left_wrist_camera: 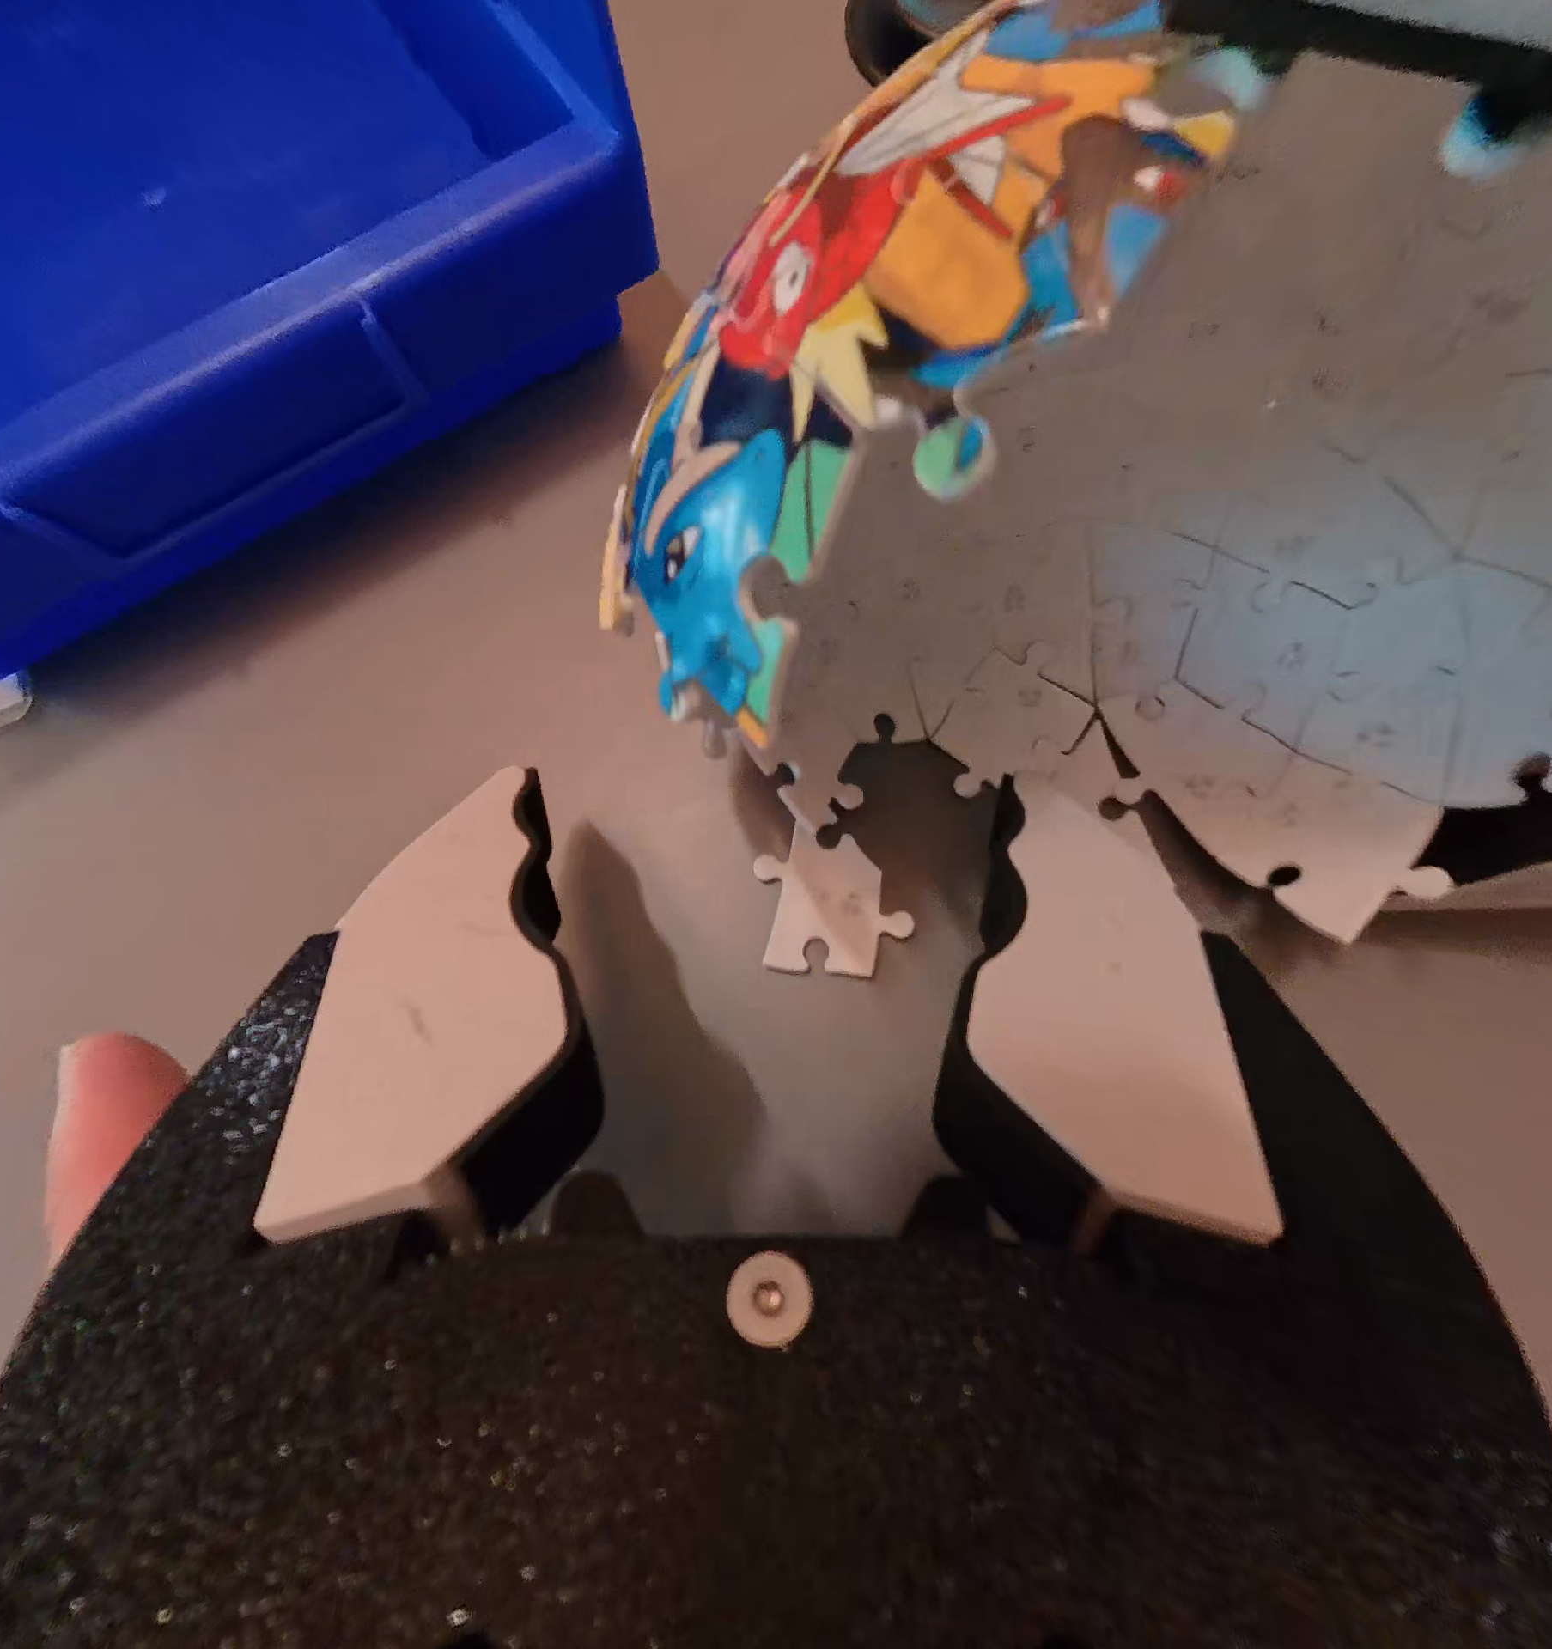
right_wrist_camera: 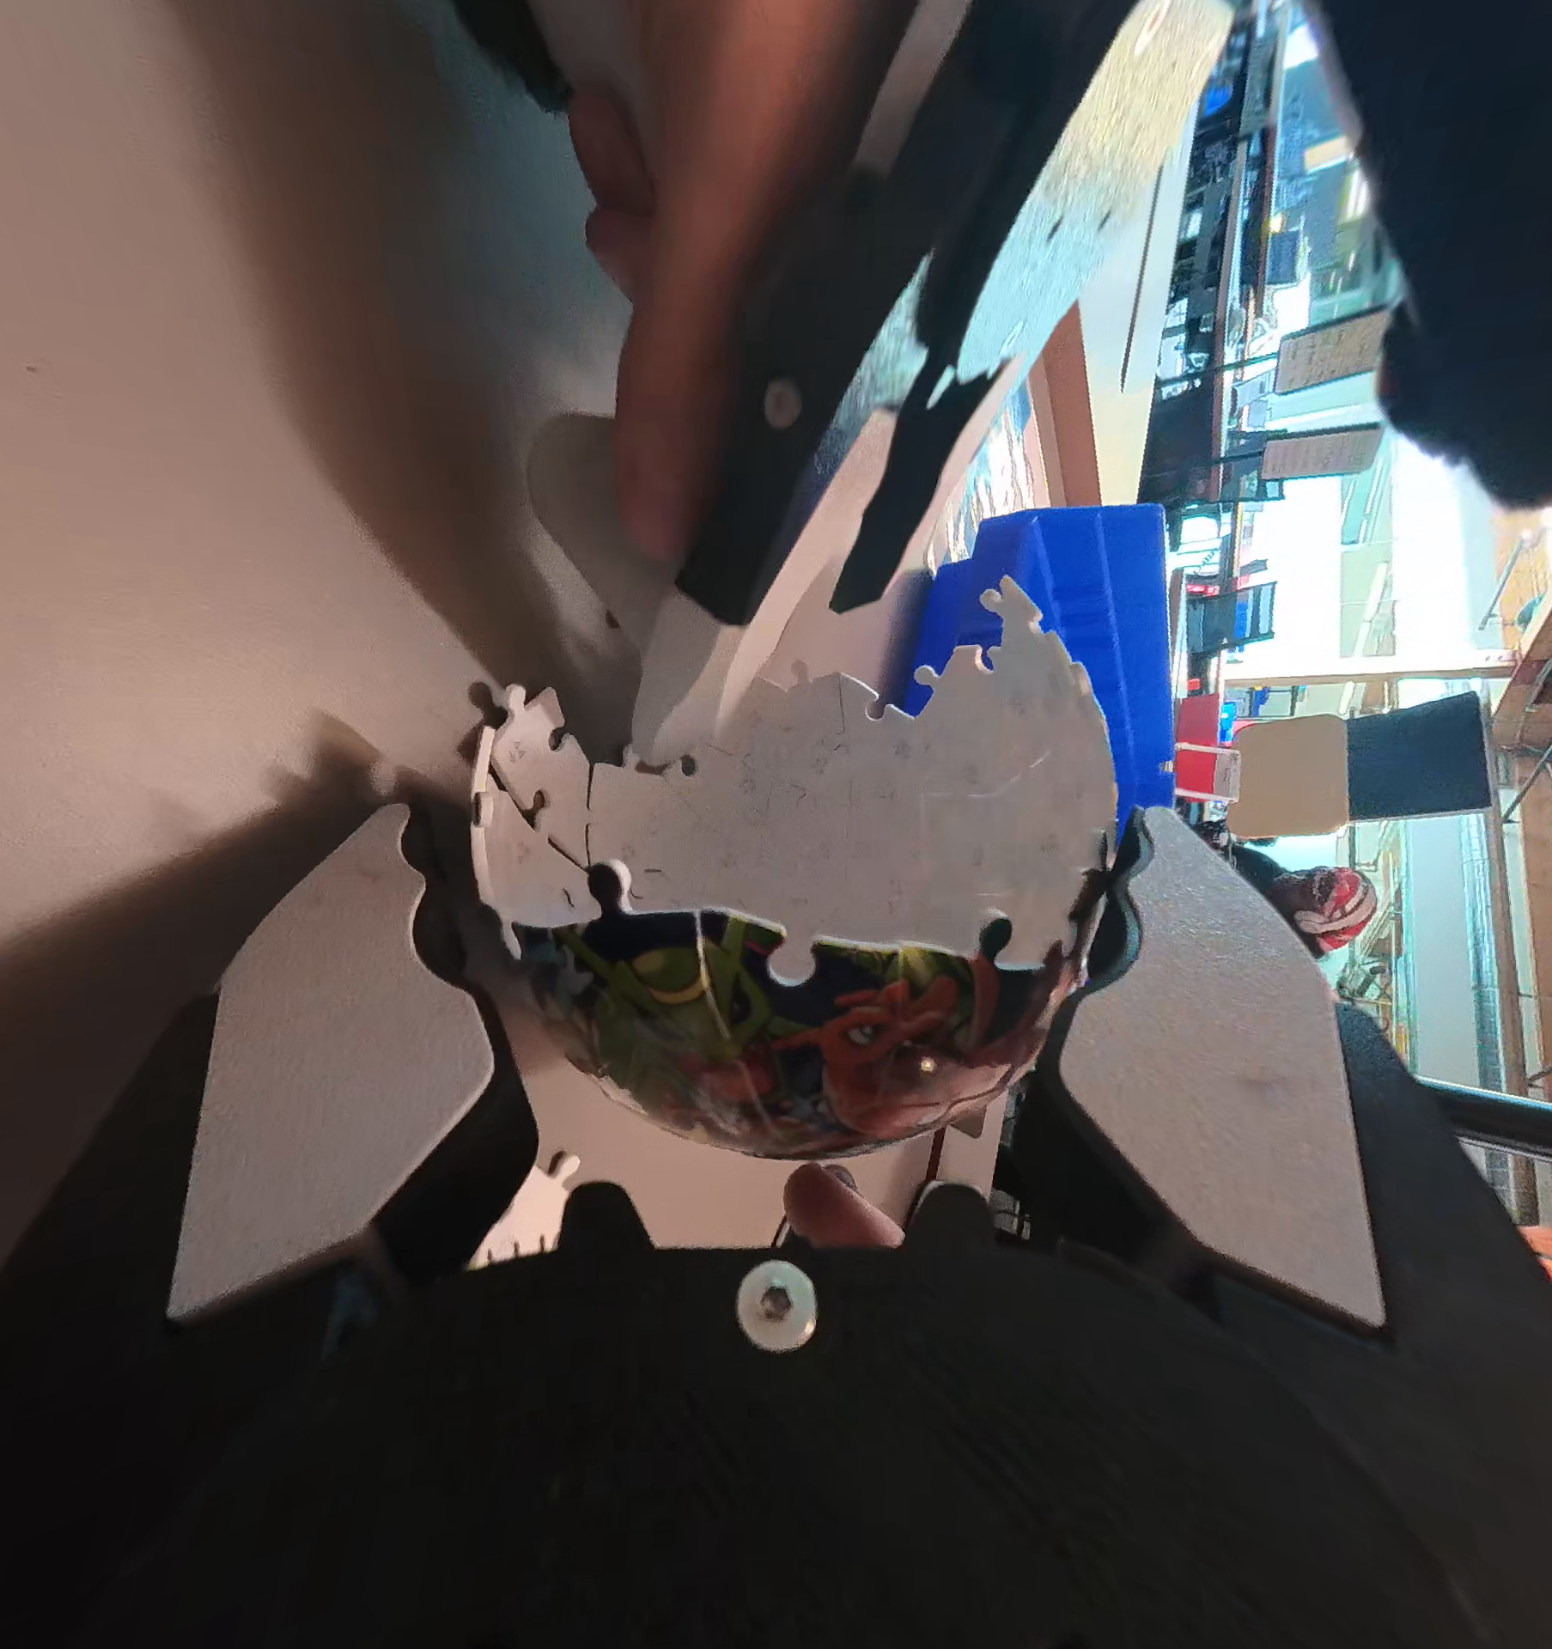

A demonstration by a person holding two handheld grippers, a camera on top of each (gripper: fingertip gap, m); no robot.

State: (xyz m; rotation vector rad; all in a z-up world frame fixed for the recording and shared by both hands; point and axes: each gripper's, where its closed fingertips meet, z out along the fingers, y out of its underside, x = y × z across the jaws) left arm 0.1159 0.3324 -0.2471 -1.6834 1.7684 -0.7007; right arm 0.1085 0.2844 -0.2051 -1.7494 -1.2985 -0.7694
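Observation:
A partly built ball-shaped jigsaw shell (left_wrist_camera: 1200,535), grey inside and with bright cartoon print outside, hangs above the table. My right gripper (right_wrist_camera: 772,839) spans the shell (right_wrist_camera: 843,821), with one finger against its rim. My left gripper (left_wrist_camera: 763,803) is open just below the shell's ragged lower edge. A grey puzzle piece (left_wrist_camera: 830,910) sits between its fingers at that edge; I cannot tell whether it hangs from the shell or lies on the table. The left gripper also shows in the right wrist view (right_wrist_camera: 754,500), reaching to the shell's far rim.
A blue plastic bin (left_wrist_camera: 263,268) stands on the grey-brown table (left_wrist_camera: 219,848) to the left of the shell, and shows behind it in the right wrist view (right_wrist_camera: 1075,625). A thumb (left_wrist_camera: 103,1115) rests beside the left gripper. Room furniture fills the right background.

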